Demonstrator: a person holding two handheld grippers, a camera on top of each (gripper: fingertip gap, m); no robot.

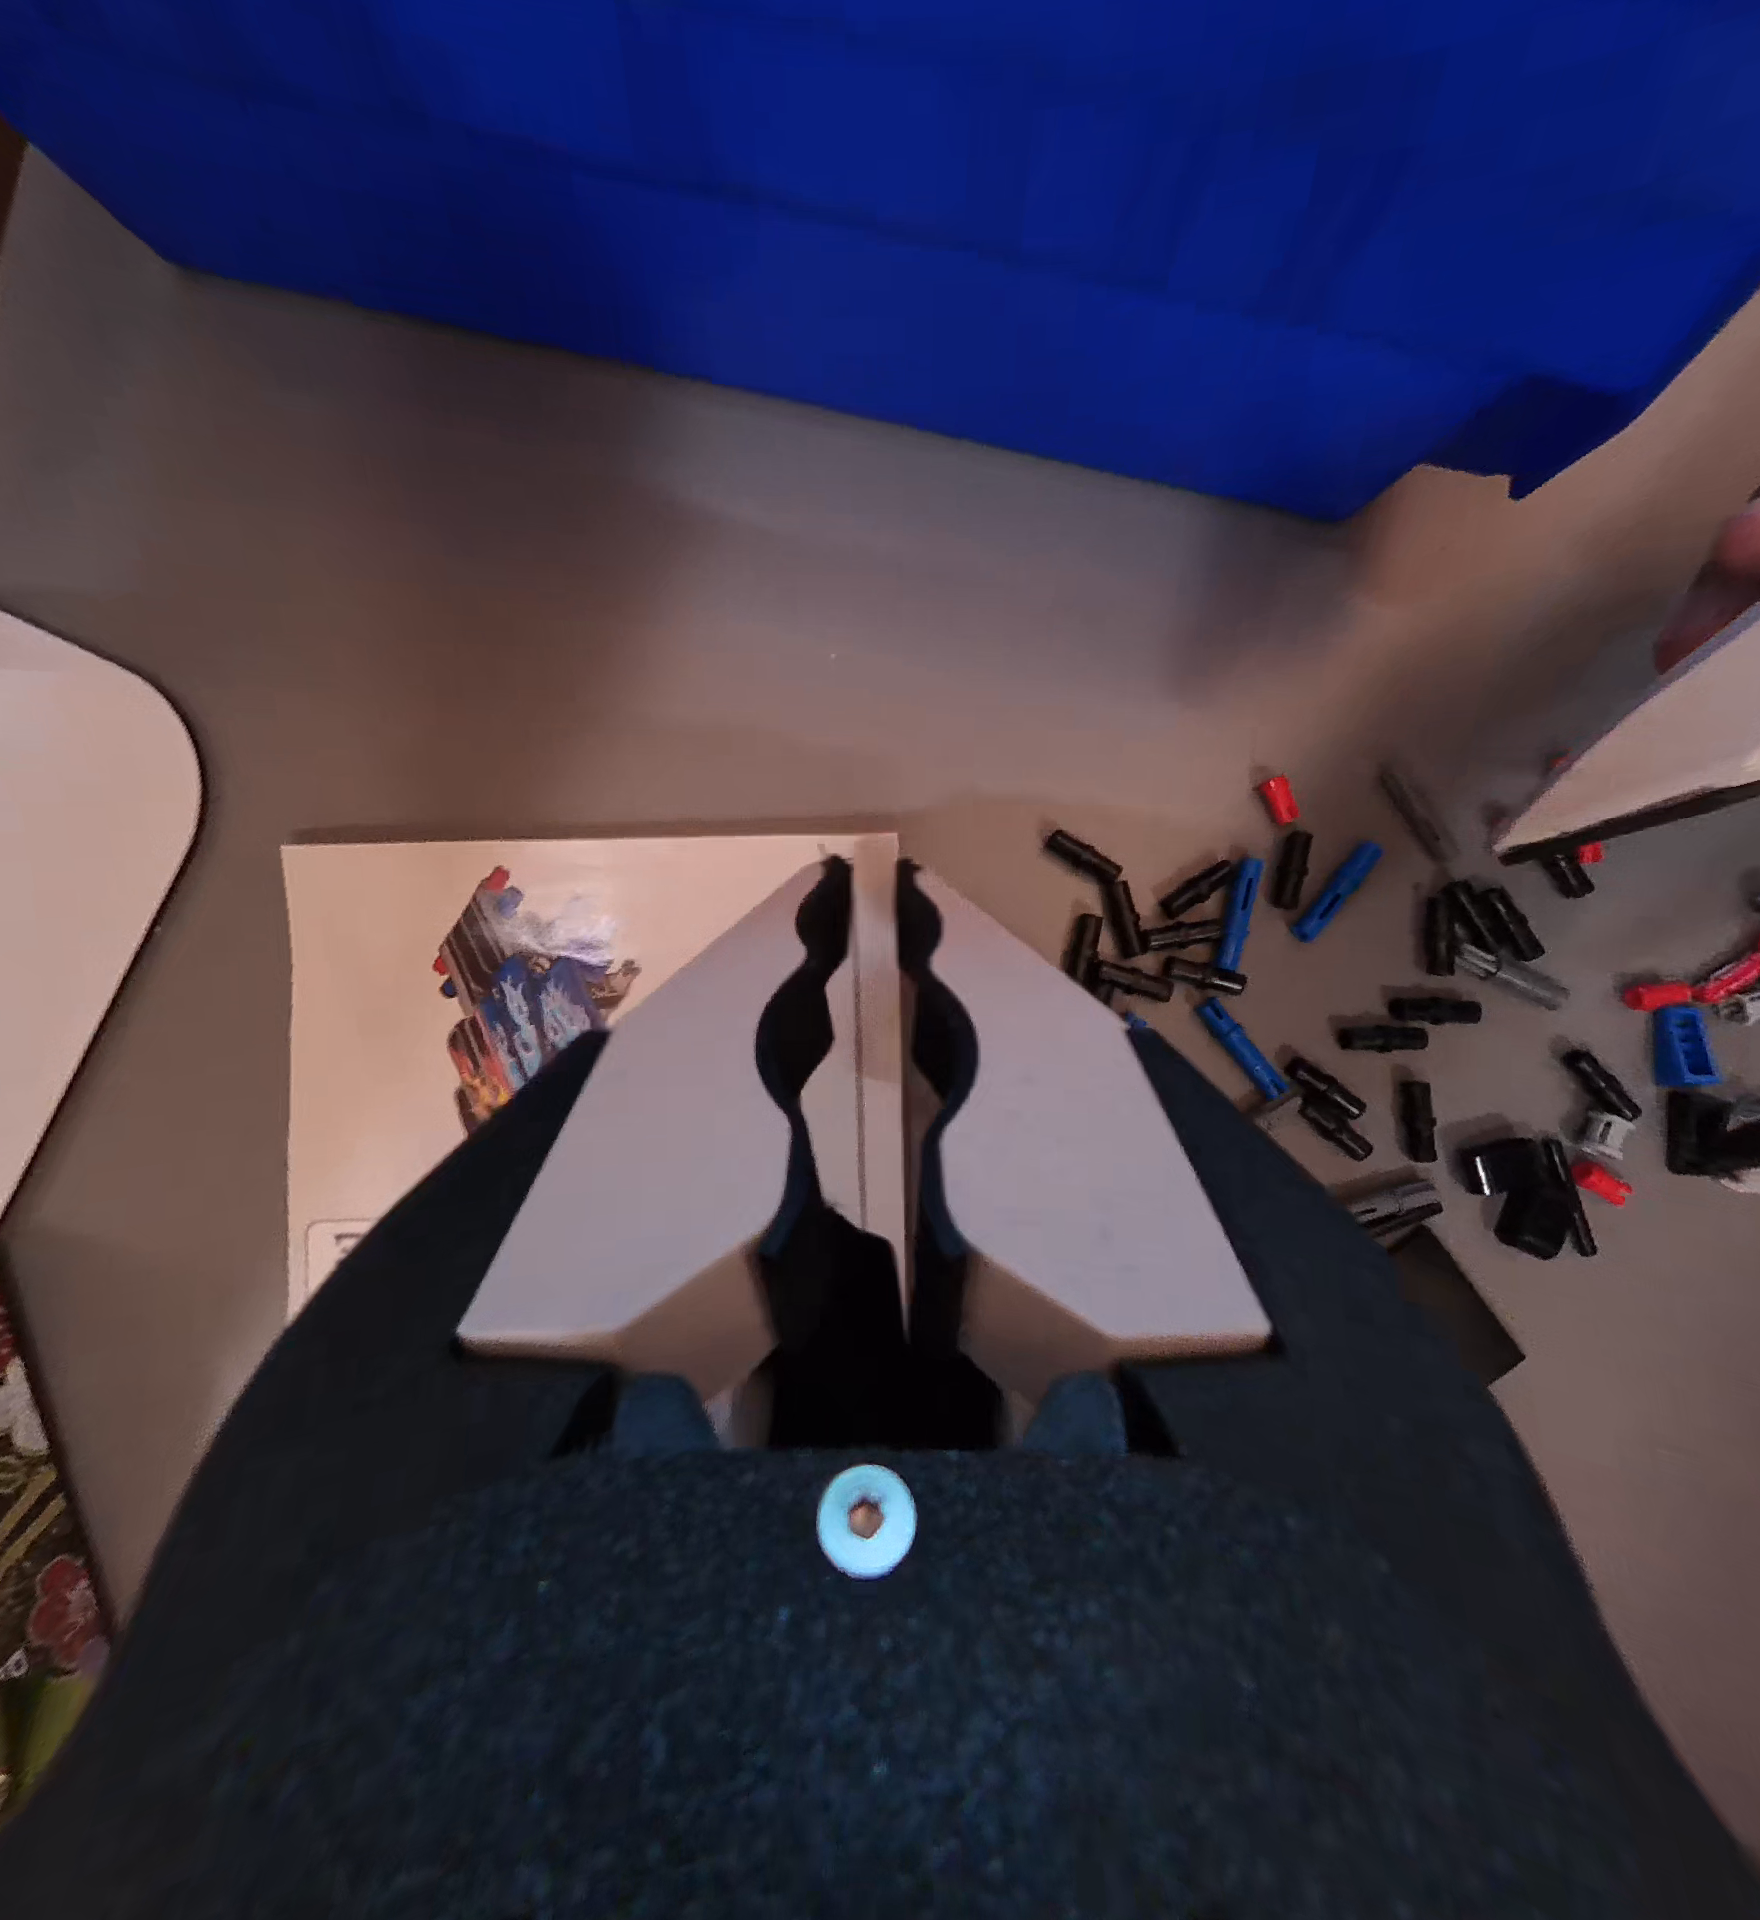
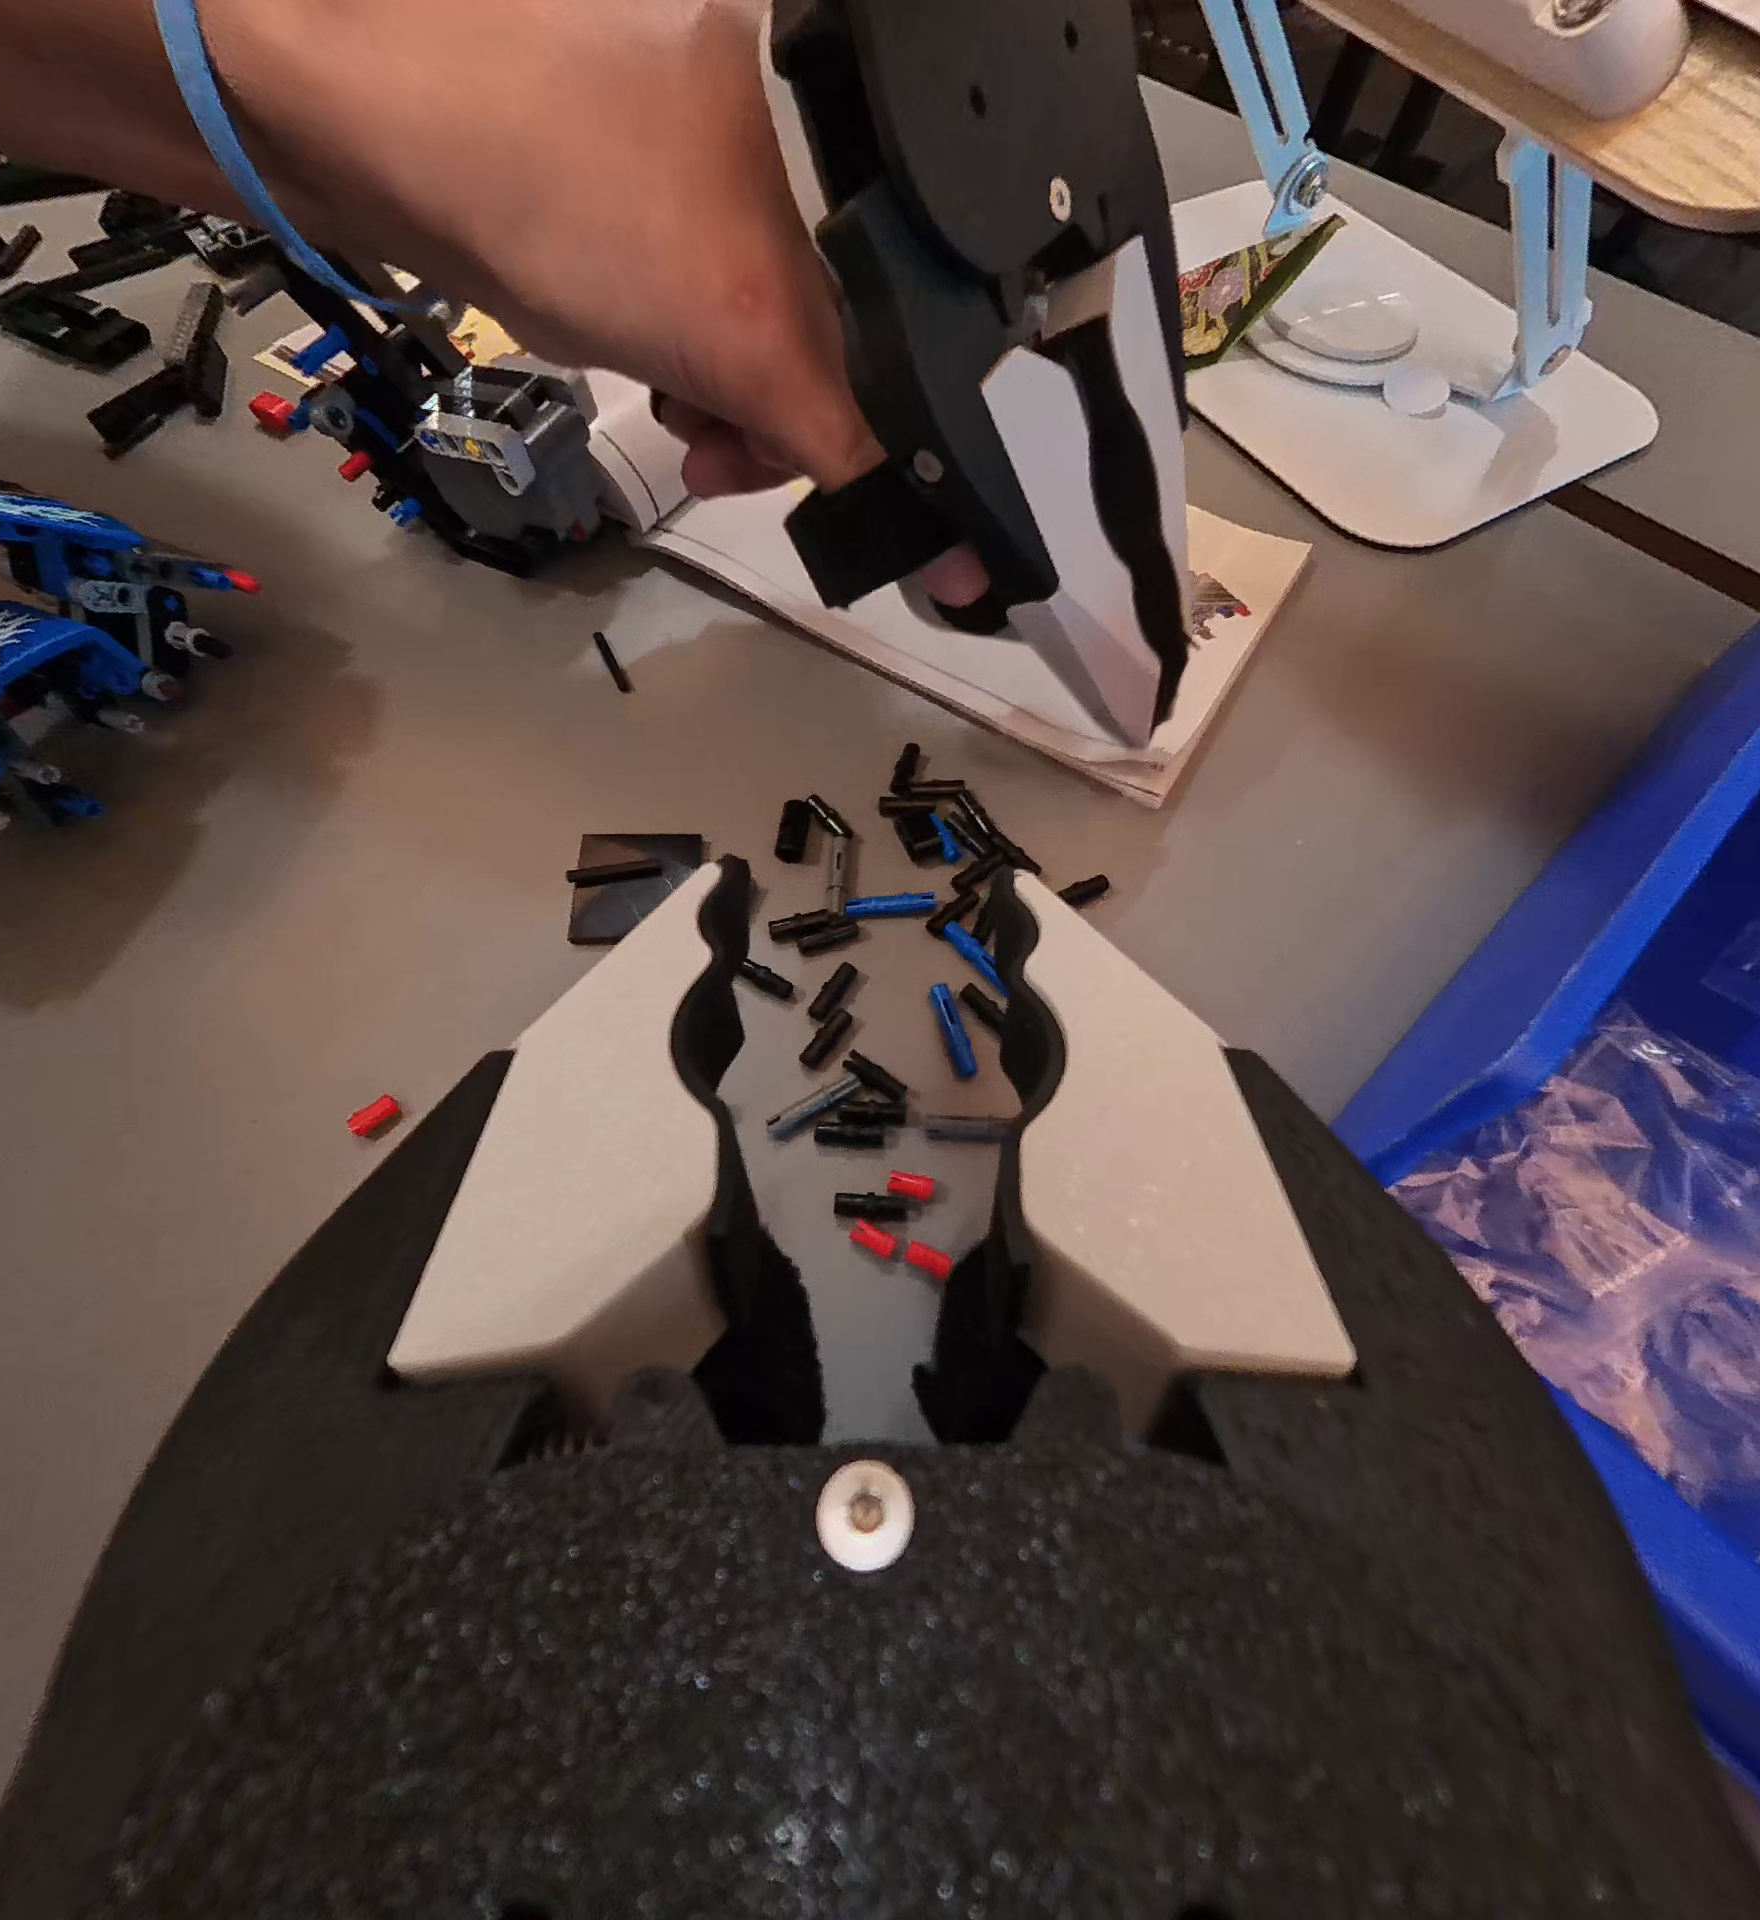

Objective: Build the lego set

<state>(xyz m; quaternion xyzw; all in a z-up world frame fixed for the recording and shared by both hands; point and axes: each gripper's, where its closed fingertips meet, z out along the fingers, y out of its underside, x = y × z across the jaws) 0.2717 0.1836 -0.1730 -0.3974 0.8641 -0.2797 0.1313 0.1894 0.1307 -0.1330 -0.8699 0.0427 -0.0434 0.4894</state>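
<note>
Your left tongs (image 1: 865, 873) sit nearly closed with their tips down on the booklet's (image 1: 543, 935) right edge; whether they pinch a page, you cannot tell. Right of it, loose pins (image 1: 1375, 997) scatter on the table (image 1: 647, 623). Your right tongs (image 2: 871, 883) hover spread wide above the pins, with the blue bin (image 2: 1634, 935) farthest right.
</note>
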